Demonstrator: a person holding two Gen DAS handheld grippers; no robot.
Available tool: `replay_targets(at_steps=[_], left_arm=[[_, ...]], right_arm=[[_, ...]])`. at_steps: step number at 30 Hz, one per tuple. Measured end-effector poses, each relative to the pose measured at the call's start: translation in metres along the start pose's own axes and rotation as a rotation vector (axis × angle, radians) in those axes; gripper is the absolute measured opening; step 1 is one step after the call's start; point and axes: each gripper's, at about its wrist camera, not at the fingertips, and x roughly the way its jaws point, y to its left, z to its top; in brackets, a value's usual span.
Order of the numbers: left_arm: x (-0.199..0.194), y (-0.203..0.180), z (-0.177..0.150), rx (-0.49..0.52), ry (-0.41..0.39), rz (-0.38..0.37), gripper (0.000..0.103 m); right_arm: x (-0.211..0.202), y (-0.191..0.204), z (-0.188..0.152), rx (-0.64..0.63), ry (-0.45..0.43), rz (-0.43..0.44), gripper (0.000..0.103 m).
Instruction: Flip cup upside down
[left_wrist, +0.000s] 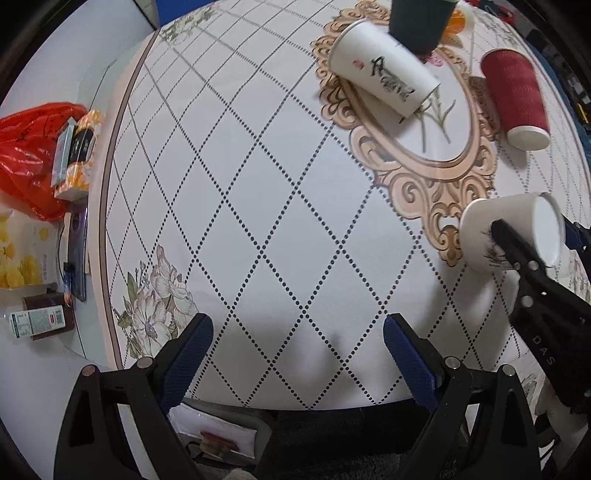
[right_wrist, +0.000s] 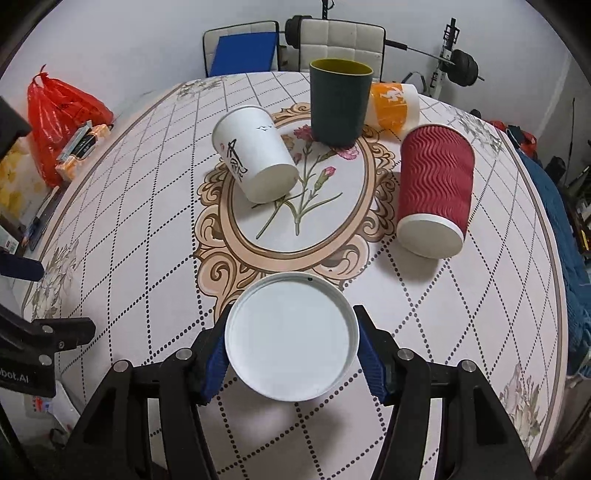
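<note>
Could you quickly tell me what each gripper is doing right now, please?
Left gripper: open, nothing between its fingers.
Right gripper: closed on the white paper cup with black ink print, its flat base toward the camera.

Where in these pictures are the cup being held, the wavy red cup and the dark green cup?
held white cup (right_wrist: 291, 338): right wrist view, on its flat base, between the fingers.
wavy red cup (right_wrist: 436, 181): right wrist view, on its ribbed side; it lies tipped over.
dark green cup (right_wrist: 340, 107): right wrist view, on its upright wall.
</note>
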Motion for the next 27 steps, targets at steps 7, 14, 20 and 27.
replay_targets(at_steps=[7,14,20,27], left_arm=[[-0.025,-0.003,-0.005,0.041,-0.073,-0.007,0.094],[-0.061,-0.004,-0.015,0.048,-0.148,-0.033,0.097],[-0.106,-0.004,-0.027,0.013,-0.229,-0.054,0.098],[-0.16,-0.011,-0.053,-0.02,-0.313,-0.057,0.097]], right_arm=[[-0.024,-0.006,0.004,0.095,0.085,-0.067,0.095],[-0.084,-0.019,-0.007,0.23,0.108,-0.174,0.098],[-0.135,-0.031,-0.012,0.311,0.09,-0.192,0.098],[-0.202,-0.035,-0.012,0.313,0.002,-0.178,0.098]])
